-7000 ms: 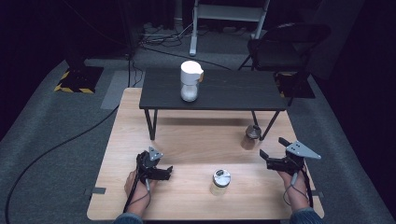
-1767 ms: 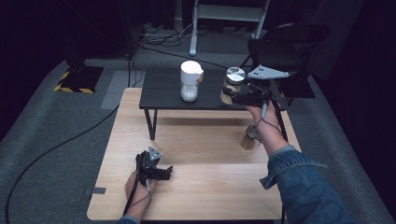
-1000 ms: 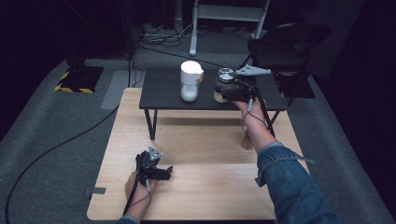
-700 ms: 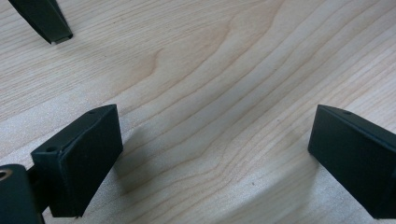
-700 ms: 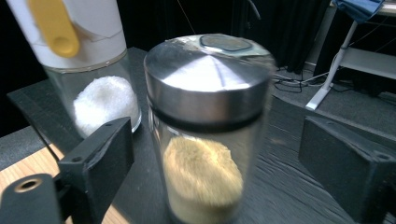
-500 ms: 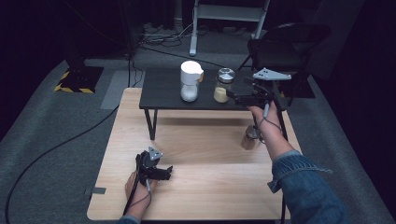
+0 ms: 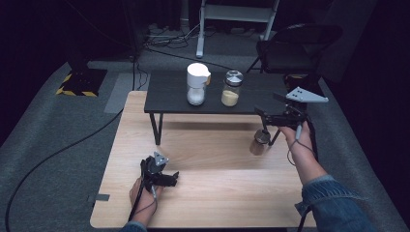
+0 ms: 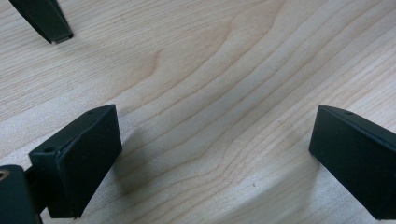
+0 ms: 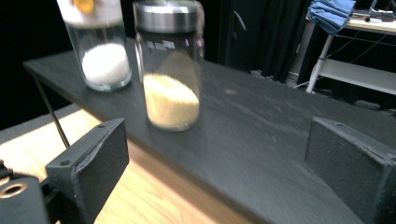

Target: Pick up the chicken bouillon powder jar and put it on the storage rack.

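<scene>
The room was dark around a wooden table (image 7: pixel 217 193) with a black shelf (image 7: pixel 164 94) at 12 o'clock. Both jars (image 7: pixel 231 89) stood there. The right gripper (image 7: pixel 270 116) and left gripper (image 7: pixel 167 179) had jaws wide apart, holding nothing. Best to go next for the third jar (image 7: pixel 258 142), half hidden below the shelf at 3 o'clock.

The white-capped jar (image 9: pixel 99 44) is cut off at the right gripper view's top edge, its label blurred.

Yellow-filled jar (image 7: pixel 231 89), white-filled jar (image 7: pixel 197 84), black shelf (image 7: pixel 169 96).
</scene>
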A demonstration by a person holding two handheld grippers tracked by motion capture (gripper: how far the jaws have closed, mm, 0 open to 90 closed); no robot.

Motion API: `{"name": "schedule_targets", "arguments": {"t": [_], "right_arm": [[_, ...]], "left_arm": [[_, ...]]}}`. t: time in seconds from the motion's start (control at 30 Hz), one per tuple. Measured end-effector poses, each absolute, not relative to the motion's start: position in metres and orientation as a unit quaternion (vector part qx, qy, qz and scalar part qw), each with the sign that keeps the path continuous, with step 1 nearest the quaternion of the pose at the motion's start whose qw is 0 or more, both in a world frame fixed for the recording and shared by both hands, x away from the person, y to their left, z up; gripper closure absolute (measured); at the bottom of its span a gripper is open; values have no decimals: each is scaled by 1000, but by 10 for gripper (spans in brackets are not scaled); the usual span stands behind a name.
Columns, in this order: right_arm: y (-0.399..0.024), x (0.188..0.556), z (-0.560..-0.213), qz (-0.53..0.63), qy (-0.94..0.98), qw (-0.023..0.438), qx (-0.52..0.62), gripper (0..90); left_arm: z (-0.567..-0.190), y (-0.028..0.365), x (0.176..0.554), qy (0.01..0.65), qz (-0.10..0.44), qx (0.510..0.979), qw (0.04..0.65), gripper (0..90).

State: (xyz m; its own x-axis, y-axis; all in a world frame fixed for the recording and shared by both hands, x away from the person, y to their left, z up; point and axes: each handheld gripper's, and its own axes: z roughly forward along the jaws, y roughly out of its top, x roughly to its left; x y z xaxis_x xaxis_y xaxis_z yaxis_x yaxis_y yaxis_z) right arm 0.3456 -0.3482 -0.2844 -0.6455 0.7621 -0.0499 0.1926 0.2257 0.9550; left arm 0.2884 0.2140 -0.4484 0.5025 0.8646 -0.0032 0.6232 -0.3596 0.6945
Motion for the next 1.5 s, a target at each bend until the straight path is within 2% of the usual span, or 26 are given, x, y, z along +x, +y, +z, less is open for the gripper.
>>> {"name": "schedule_targets", "arguments": {"t": [0.33,0.8,1.5], "right_arm": [[-378,320,-311,512,739,282,335,52],[-402,303,-368,477,756,262,363,33],[-403,300,-439,411,790,218,400,16]], "left_arm": [[-448,214,288,463,186,803,325,22],[-448,214,288,463,186,803,325,21],[-448,214,288,463,186,803,325,20]]}}
